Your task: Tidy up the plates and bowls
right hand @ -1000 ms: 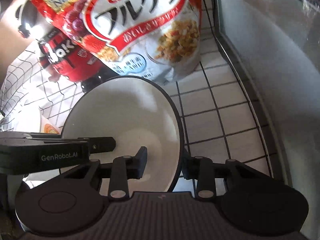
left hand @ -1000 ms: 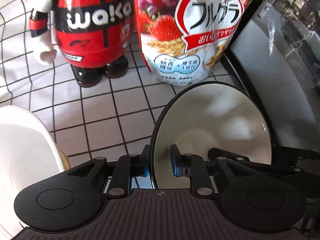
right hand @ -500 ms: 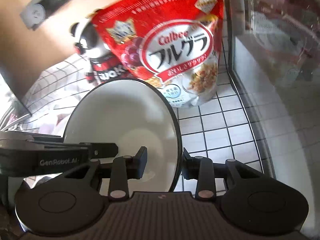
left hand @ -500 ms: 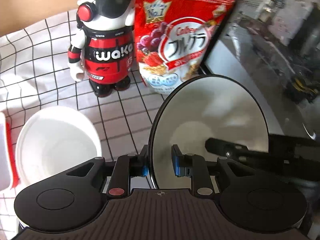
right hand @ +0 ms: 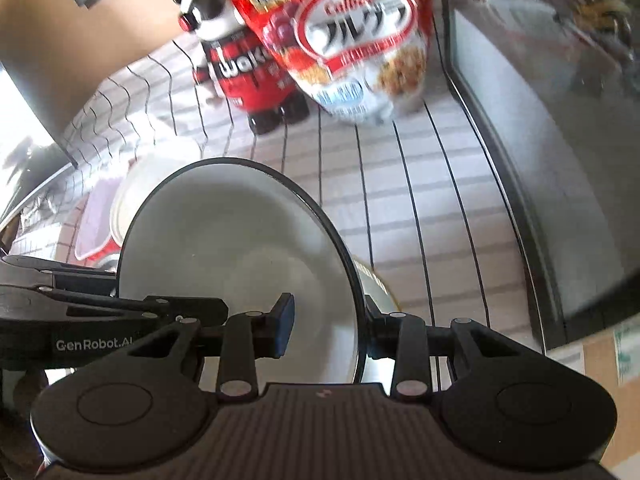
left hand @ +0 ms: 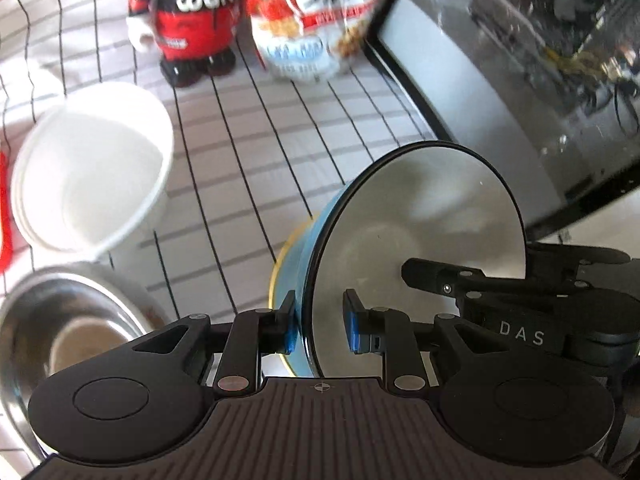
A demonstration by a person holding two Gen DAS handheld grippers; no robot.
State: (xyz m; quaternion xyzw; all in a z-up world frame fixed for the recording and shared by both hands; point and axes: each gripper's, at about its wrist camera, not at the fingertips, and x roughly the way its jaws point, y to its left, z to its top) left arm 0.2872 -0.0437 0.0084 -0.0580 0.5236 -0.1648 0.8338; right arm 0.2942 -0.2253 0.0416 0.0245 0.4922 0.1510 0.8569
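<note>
Both grippers hold one bowl (left hand: pixel 420 216), white inside with a black rim and a light blue outside, tilted up above the checked cloth. My left gripper (left hand: pixel 320 328) is shut on its left rim, one pad outside and one inside. My right gripper (right hand: pixel 326 320) is shut on the opposite rim of the bowl (right hand: pixel 240 248). Each view shows the other gripper's black body across the bowl. A yellow edge (left hand: pixel 278 276) shows under the bowl; I cannot tell what it belongs to. A white bowl (left hand: pixel 92 168) and a steel bowl (left hand: pixel 68 328) stand to the left.
A red and black mascot figure (left hand: pixel 192 20) and a red cereal bag (left hand: pixel 320 20) stand at the back of the checked cloth (left hand: pixel 260 140). A black-framed glass appliance (left hand: pixel 500 80) runs along the right. A red-edged container (left hand: pixel 4 216) sits at the far left.
Both grippers have drawn back and up from the cereal bag, carrying the bowl. The white bowl, then the steel bowl, have come into the left wrist view.
</note>
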